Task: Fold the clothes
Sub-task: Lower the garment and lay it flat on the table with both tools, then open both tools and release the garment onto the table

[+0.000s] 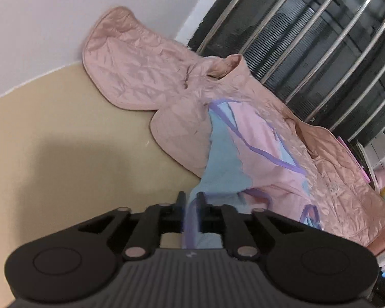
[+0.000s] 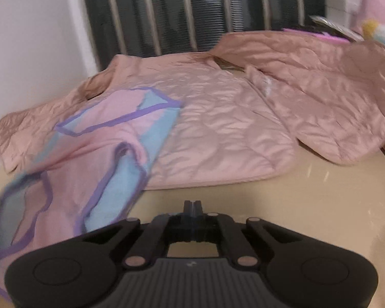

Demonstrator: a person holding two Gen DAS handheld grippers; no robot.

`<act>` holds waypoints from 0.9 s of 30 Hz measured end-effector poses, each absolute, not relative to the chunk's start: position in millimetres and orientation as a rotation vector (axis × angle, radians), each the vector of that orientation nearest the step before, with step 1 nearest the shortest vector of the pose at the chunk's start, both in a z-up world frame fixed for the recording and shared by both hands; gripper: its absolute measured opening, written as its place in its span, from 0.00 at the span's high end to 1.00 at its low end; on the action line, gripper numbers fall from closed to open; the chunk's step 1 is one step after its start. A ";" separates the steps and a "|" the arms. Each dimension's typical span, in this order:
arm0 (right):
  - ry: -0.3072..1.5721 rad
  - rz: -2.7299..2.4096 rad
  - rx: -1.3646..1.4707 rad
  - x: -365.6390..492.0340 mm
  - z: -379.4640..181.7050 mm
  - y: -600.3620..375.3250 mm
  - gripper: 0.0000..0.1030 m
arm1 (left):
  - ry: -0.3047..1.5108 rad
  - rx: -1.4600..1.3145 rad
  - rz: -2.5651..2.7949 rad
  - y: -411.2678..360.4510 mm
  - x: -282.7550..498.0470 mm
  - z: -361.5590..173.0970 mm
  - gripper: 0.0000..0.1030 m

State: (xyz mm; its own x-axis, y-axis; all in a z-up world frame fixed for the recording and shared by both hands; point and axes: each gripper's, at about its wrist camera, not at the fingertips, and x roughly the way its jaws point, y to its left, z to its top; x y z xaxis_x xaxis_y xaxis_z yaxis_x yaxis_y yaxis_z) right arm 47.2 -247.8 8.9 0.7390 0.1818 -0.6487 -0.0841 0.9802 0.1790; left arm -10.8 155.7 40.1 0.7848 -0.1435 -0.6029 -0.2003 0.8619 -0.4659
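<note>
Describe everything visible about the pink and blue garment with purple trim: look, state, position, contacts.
The pink and blue garment is thin, soft-looking cloth in pale pink and light blue panels edged with purple trim. It lies crumpled and partly folded over itself, its far part draped on the quilted pink jacket, its near part on the beige table. One blue, purple-edged corner sits between the fingers of the left hand-held gripper. The right hand-held gripper is shut and empty beside it.

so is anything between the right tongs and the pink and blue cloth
Nothing visible. The right tongs are shut and empty over bare tan table, and the pink and blue cloth lies just to their left, partly on the quilted jacket. The left tongs have its edge between them.
</note>
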 end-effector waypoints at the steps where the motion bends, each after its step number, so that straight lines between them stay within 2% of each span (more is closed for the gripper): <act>1: 0.718 0.164 0.149 40.6 12.6 -248.2 0.94 | 0.682 -0.510 0.020 149.9 -15.6 44.0 0.55; 4: 0.689 0.264 0.152 14.5 24.7 -241.3 0.82 | 0.710 -0.359 -0.068 119.5 -35.0 52.2 0.52; 5: 0.686 0.308 0.142 5.5 26.4 -235.6 0.75 | 0.734 -0.315 -0.097 108.7 -39.6 51.4 0.52; 8: 0.715 0.360 0.097 -4.9 21.8 -213.9 0.73 | 0.791 -0.229 -0.110 84.5 -48.1 42.6 0.53; 9: 0.724 0.361 0.082 -4.5 18.4 -207.2 0.73 | 0.794 -0.233 -0.079 84.2 -48.9 39.8 0.62; 10: 0.737 0.357 0.076 -2.7 15.3 -201.4 0.73 | 0.796 -0.237 -0.047 84.0 -49.8 36.9 0.76; 12: 0.751 0.362 0.070 2.0 9.2 -193.1 0.74 | 0.800 -0.288 0.019 89.2 -51.9 35.0 0.94; 14: 0.745 0.358 0.040 0.8 6.7 -187.0 0.74 | 0.790 -0.432 0.013 104.3 -57.3 33.0 0.96; 16: 0.737 0.349 0.012 -2.6 5.6 -182.8 1.00 | 0.768 -0.537 0.014 117.1 -65.2 30.8 0.97; 23: 0.718 0.233 0.088 -12.7 4.8 -215.0 1.00 | 0.703 -0.910 -0.003 164.0 -84.0 22.2 0.97; 26: 0.713 0.189 0.105 -15.4 6.7 -233.8 1.00 | 0.733 -0.901 0.034 170.6 -86.6 16.4 0.97; 27: 0.712 0.186 0.106 -16.6 7.8 -238.3 0.99 | 0.749 -0.894 0.040 170.0 -86.3 14.6 0.93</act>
